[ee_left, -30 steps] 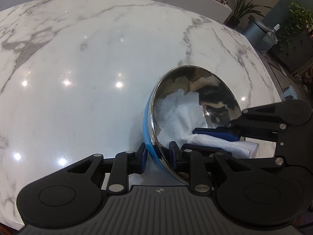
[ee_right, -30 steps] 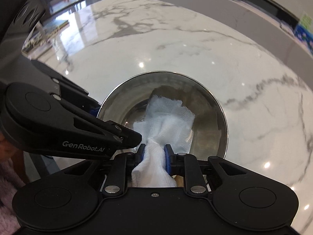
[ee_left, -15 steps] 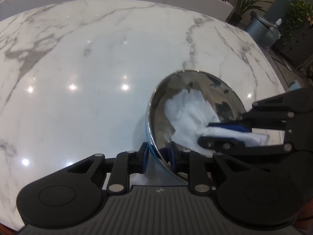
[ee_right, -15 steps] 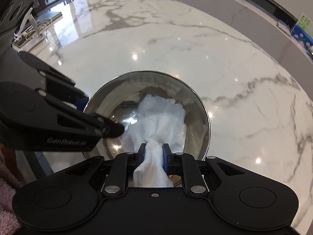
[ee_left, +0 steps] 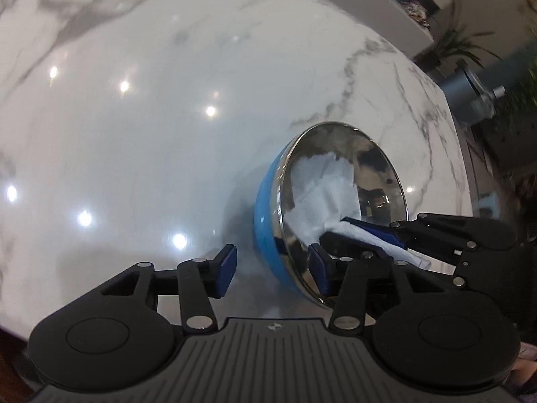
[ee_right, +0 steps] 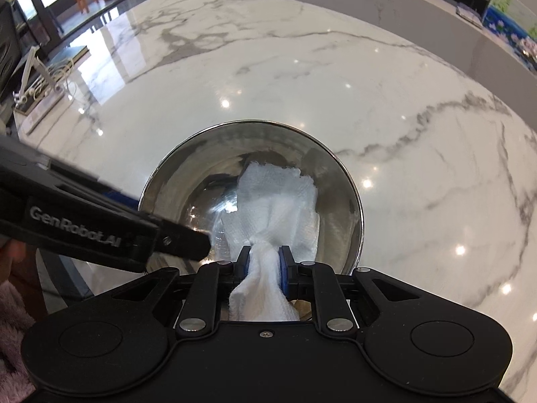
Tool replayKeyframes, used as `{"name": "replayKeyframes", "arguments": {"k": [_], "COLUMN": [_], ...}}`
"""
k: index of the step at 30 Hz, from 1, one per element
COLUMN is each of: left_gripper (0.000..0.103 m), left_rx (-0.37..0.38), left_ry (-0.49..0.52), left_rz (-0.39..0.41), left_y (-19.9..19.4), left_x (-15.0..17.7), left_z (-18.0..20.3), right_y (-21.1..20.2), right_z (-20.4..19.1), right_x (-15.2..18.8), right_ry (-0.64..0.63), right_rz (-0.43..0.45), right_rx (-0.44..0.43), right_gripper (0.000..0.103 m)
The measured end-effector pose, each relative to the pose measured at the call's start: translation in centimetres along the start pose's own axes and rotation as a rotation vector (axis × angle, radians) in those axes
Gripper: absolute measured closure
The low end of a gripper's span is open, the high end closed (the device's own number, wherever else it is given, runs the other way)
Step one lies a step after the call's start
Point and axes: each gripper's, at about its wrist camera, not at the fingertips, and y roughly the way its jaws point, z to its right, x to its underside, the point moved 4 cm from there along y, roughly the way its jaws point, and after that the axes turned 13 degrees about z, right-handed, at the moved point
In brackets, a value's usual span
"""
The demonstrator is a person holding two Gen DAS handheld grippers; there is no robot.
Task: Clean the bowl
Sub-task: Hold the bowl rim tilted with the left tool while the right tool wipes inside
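Marble table (ee_right: 335, 77) lies bare around bowl (ee_right: 339, 181).

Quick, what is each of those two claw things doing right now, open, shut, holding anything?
Left gripper: jaws opening, the bowl rim between them, no longer pinched.
Right gripper: shut on the white paper towel inside the bowl.

Bright indoor light; ceiling lamps glint as white spots on the glossy marble table (ee_left: 141, 141). Left wrist view motion-blurred, fisheye-bent at edges.

Left tool (ee_left: 272, 270) opening; right tool (ee_right: 265, 262) clamped.
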Motion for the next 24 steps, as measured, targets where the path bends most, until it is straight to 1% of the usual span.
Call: {"name": "replayKeyframes", "arguments": {"k": [2, 3, 4, 5, 7, 13, 17, 19, 24], "left_gripper": [0.061, 0.066, 0.073, 0.077, 0.081, 0.087, 0.089, 0.089, 0.088], "left_rx": [-0.008, -0.008, -0.005, -0.001, -0.016, -0.034, -0.066, -0.066, -0.056], "left_ry": [0.013, 0.022, 0.033, 0.066, 0.113, 0.255, 0.38, 0.402, 0.415], "left_rz": [0.007, 0.015, 0.018, 0.023, 0.03, 0.016, 0.005, -0.004, -0.016], "left_y": [0.1, 0.2, 0.2, 0.2, 0.3, 1.0, 1.5, 1.7, 1.8], "left_x": [0.1, 0.1, 0.1, 0.0, -0.2, -0.7, -0.6, -0.7, -0.8], "left_z": [0.0, 0.0, 0.1, 0.5, 0.9, 1.9, 2.9, 3.2, 3.2], "right_y": [0.0, 0.0, 0.0, 0.0, 0.0, 0.1, 0.3, 0.5, 0.6], "right_z": [0.0, -0.1, -0.2, -0.3, -0.5, -1.0, -1.4, -1.5, -1.3], "right_x": [0.0, 0.0, 0.0, 0.0, 0.0, 0.0, -0.3, -0.4, -0.6], "right_ry": [0.01, 0.012, 0.011, 0.009, 0.001, -0.064, -0.147, -0.196, -0.29], "right_rz": [0.001, -0.001, -0.005, -0.008, -0.018, -0.069, -0.121, -0.146, -0.176], "right_rx": [0.004, 0.006, 0.002, -0.002, -0.013, -0.06, -0.086, -0.084, -0.062], "right_gripper": [0.089, 0.089, 0.089, 0.089, 0.089, 0.089, 0.089, 0.089, 0.089]}}
